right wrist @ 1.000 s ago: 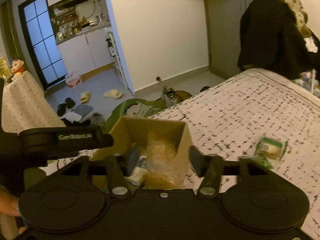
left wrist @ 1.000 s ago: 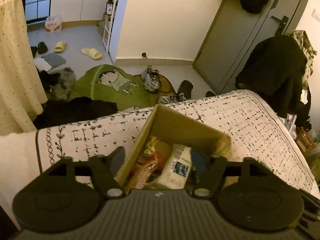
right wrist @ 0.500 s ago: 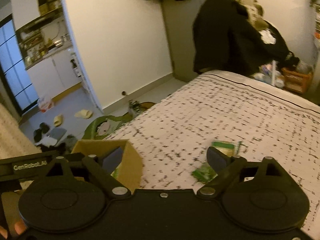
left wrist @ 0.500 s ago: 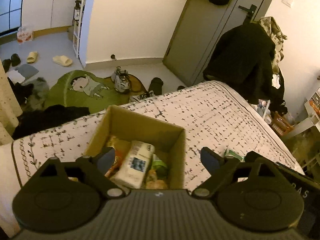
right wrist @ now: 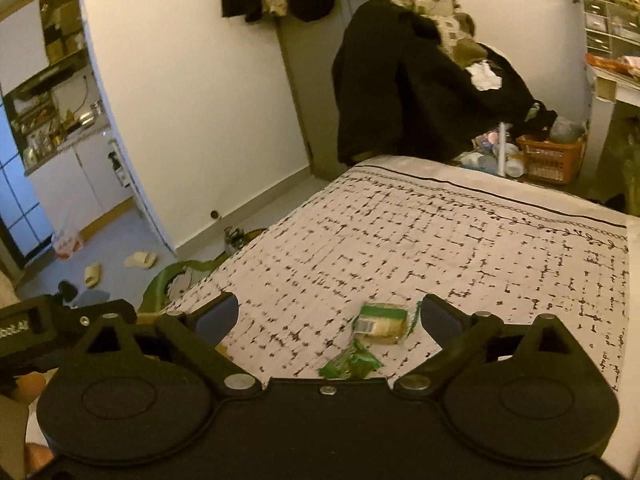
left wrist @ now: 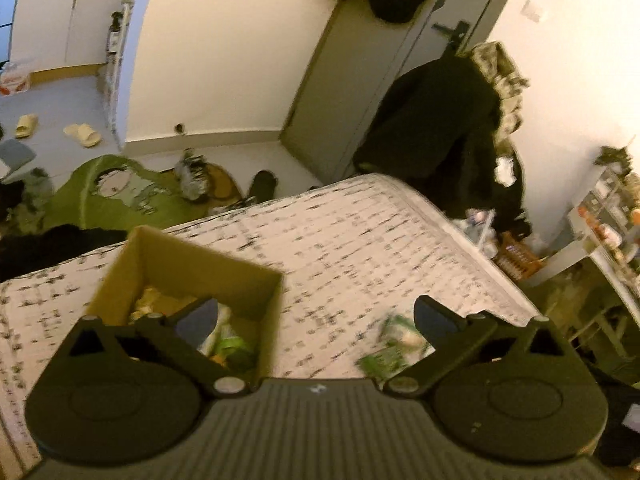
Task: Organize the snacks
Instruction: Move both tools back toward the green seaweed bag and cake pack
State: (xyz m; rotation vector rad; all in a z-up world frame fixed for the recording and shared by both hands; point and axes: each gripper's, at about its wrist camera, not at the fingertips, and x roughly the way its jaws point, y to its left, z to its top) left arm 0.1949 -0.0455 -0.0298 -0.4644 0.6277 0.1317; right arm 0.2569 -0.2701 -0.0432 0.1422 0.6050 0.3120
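Both tongs spread wide over the bed

Left tongs and right tongs have just been opening, nothing between them. Two green snacks lie on the bed, beside the box.

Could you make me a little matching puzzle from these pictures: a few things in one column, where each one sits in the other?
Things:
1. cardboard box
2. green snack packet
3. dark coat
4. slippers

Places:
A. on the floor by the kitchen doorway
B. draped beyond the far end of the bed
C. on the bedspread, holding snacks
D. loose on the bedspread, in front of the open right claw

Pairs: 1-C, 2-D, 3-B, 4-A
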